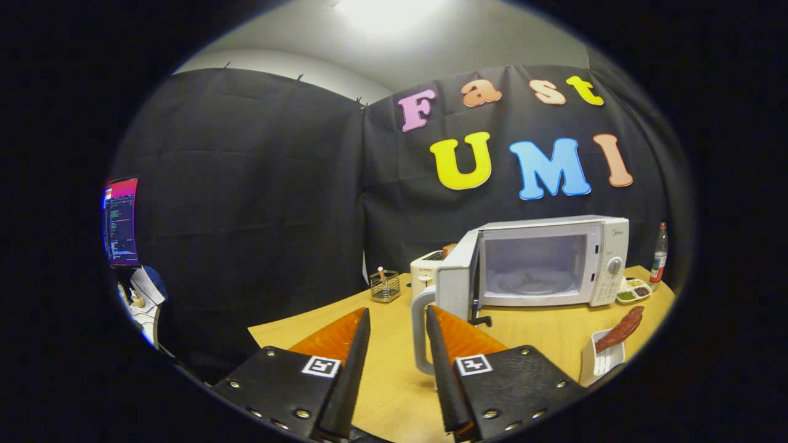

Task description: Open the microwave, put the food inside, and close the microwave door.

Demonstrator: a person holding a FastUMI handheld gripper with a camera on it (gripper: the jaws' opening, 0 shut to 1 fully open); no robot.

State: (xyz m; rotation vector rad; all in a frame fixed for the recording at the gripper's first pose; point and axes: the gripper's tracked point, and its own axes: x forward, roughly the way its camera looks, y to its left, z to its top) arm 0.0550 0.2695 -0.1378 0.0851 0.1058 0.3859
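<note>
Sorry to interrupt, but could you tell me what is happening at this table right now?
A person is working a handheld gripper whose tongs are open, holding nothing. The microwave on the wooden table already has its door swung wide open, with the door handle just ahead of the tongs. The cavity looks empty apart from the turntable. The food, a reddish-brown strip on a small white dish, still sits on the table off to the right, so loading it is not yet done.
</note>
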